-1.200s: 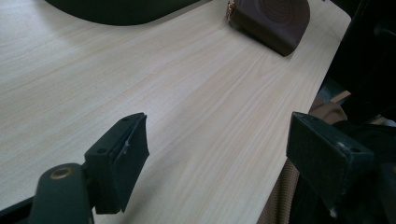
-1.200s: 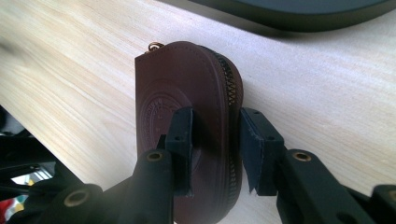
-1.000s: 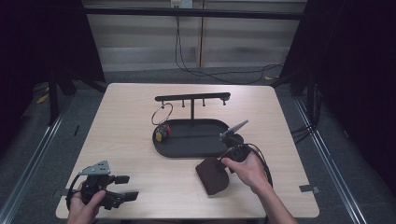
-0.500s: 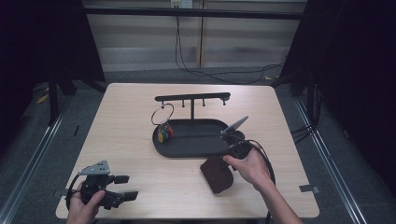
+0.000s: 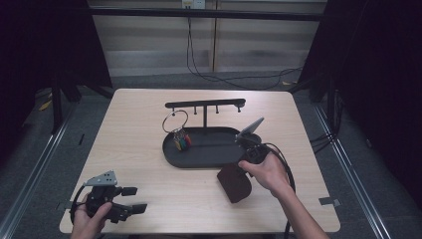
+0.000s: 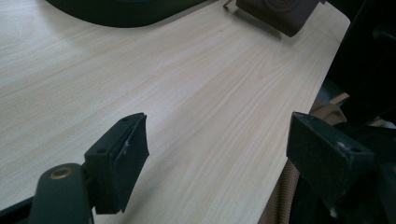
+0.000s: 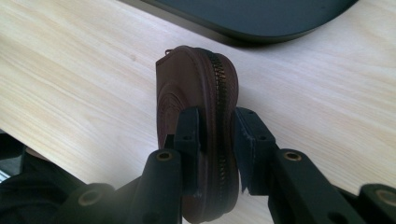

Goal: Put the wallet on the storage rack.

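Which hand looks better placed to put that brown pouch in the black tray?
Right. The right gripper is clamped on the brown zip pouch beside the black tray; the left gripper sits open, far off.

Light falls from above onto the pale wooden table [image 5: 149, 124], leaving it evenly bright, while the left and right edges of the high view sink into near black. That view is soft and slightly grainy. In the right gripper view the brown zip pouch [image 7: 196, 98] is sharp and casts a soft shadow at its right. In the left gripper view the near black jaws are slightly blurred and the right edge is dark.
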The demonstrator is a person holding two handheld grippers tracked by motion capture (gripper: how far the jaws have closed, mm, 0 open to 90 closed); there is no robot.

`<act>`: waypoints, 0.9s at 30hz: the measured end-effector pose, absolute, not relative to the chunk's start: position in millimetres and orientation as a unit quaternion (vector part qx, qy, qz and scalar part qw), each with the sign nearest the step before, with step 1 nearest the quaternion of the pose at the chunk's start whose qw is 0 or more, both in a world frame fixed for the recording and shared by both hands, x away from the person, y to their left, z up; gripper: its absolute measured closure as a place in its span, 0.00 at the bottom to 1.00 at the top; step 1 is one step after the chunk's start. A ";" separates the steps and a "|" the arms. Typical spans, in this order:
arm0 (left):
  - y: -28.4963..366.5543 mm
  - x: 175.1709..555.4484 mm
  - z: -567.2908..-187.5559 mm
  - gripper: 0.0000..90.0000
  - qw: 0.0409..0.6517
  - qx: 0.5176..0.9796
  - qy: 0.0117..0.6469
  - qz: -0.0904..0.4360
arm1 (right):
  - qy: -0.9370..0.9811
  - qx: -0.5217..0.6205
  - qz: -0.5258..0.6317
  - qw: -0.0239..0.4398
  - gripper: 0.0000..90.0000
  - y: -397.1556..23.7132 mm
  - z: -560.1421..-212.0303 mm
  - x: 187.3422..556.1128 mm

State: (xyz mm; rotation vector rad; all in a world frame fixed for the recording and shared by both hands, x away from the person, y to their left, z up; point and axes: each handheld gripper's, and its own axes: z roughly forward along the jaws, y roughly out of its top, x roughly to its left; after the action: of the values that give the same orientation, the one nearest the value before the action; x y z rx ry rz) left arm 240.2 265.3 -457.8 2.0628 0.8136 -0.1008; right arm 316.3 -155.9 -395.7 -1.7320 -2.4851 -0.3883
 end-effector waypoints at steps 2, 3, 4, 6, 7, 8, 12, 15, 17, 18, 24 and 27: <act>265.1 240.3 -457.3 0.23 0.445 0.832 0.328 -0.042 | -0.813 -0.569 -0.122 0.038 0.80 -155.6 -391.9 318.4; 264.9 240.4 -457.2 0.23 0.447 0.832 0.327 -0.042 | -0.812 -0.570 -0.122 0.039 0.80 -155.9 -390.0 319.9; 265.1 240.6 -457.2 0.23 0.446 0.832 0.326 -0.041 | -0.812 -0.570 -0.121 0.037 0.80 -156.1 -388.9 320.8; 265.1 240.8 -457.4 0.23 0.445 0.832 0.328 -0.041 | -0.812 -0.571 -0.117 0.035 0.80 -156.5 -387.8 322.2; 265.3 240.9 -457.5 0.23 0.445 0.832 0.328 -0.041 | -0.811 -0.572 -0.115 0.036 0.80 -157.2 -387.4 323.1; 265.3 241.0 -457.5 0.23 0.445 0.832 0.328 -0.042 | -0.810 -0.574 -0.116 0.036 0.80 -158.1 -387.3 324.0; 265.3 241.0 -457.6 0.23 0.445 0.832 0.328 -0.041 | -0.806 -0.580 -0.112 0.035 0.80 -160.8 -384.7 325.8; 265.3 241.1 -457.9 0.23 0.444 0.833 0.327 -0.042 | -0.803 -0.585 -0.111 0.031 0.80 -162.6 -380.7 325.8; 265.2 241.0 -457.9 0.23 0.444 0.833 0.328 -0.042 | -0.801 -0.588 -0.104 0.026 0.80 -163.3 -377.2 325.8; 265.2 241.1 -457.9 0.23 0.443 0.833 0.328 -0.042 | -0.802 -0.587 -0.102 0.024 0.80 -163.9 -376.2 326.2; 265.9 241.6 -458.1 0.23 0.444 0.833 0.329 -0.042 | -0.800 -0.592 -0.093 0.012 0.80 -168.1 -364.7 329.4; 266.0 241.9 -458.2 0.23 0.443 0.833 0.329 -0.041 | -0.803 -0.589 -0.090 0.005 0.80 -166.9 -357.3 330.2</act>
State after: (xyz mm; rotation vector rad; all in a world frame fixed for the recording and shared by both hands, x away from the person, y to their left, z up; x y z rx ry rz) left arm 241.9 266.0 -458.2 2.0667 0.8172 -0.1022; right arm 330.2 -166.9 -357.3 -1.8429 -2.5149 -0.2831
